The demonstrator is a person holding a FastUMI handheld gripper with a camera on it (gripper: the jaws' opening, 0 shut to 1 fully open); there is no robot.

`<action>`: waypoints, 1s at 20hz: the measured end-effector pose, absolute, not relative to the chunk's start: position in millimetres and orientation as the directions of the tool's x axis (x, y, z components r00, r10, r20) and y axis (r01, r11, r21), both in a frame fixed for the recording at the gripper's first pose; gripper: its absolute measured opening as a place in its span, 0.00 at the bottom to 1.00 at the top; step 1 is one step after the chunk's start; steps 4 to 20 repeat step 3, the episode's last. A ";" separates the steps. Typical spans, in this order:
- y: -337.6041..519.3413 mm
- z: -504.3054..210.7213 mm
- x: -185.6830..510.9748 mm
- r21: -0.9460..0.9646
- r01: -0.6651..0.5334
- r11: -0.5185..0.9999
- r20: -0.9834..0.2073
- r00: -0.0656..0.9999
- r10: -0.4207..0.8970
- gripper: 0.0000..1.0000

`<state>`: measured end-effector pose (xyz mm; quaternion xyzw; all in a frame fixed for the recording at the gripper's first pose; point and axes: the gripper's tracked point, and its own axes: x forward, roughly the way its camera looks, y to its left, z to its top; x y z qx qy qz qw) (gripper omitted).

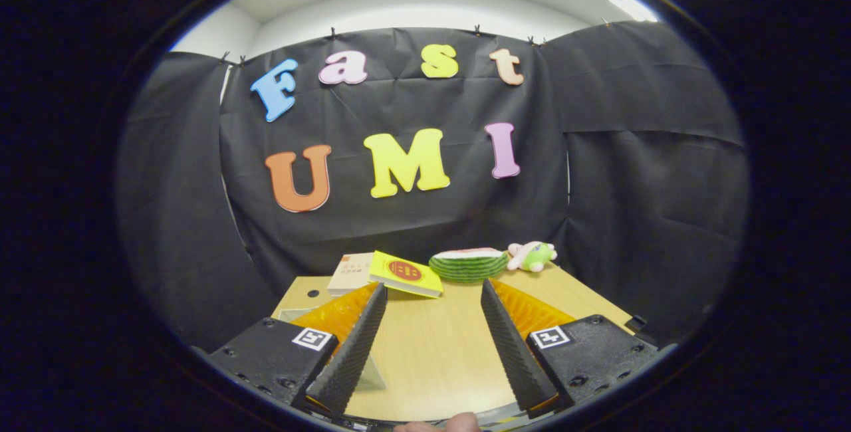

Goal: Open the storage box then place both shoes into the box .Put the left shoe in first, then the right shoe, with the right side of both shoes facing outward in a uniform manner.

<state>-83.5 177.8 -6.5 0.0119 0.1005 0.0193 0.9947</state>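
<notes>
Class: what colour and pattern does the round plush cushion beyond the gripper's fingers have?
Green with darker stripes, like a watermelon, in the gripper view; the gripper is open.

1. The yellow booklet [405, 274] on the wooden table [432, 359] bears a round red emblem with marks inside it, too small to read.
2. The beige box [351, 271], touching the booklet's far left side, carries a few lines of small print that cannot be made out.
3. Nearer than the booklet, the gripper [433, 286] has a square black-and-white coded marker on each finger mount, one [312, 337] to the booklet's left and one [550, 337] to its right. These are patterns, not letters. The fingers stand wide apart over bare table.
</notes>
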 end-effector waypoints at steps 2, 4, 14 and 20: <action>183.7 -3.0 -80.1 0.020 -0.038 0.999 -0.190 0.981 0.041 0.93; 187.8 -3.5 -80.1 0.020 -0.041 0.999 -0.192 0.980 0.045 0.93; 187.8 -3.5 -80.1 0.020 -0.041 0.999 -0.192 0.980 0.045 0.93; 187.8 -3.5 -80.1 0.020 -0.041 0.999 -0.192 0.980 0.045 0.93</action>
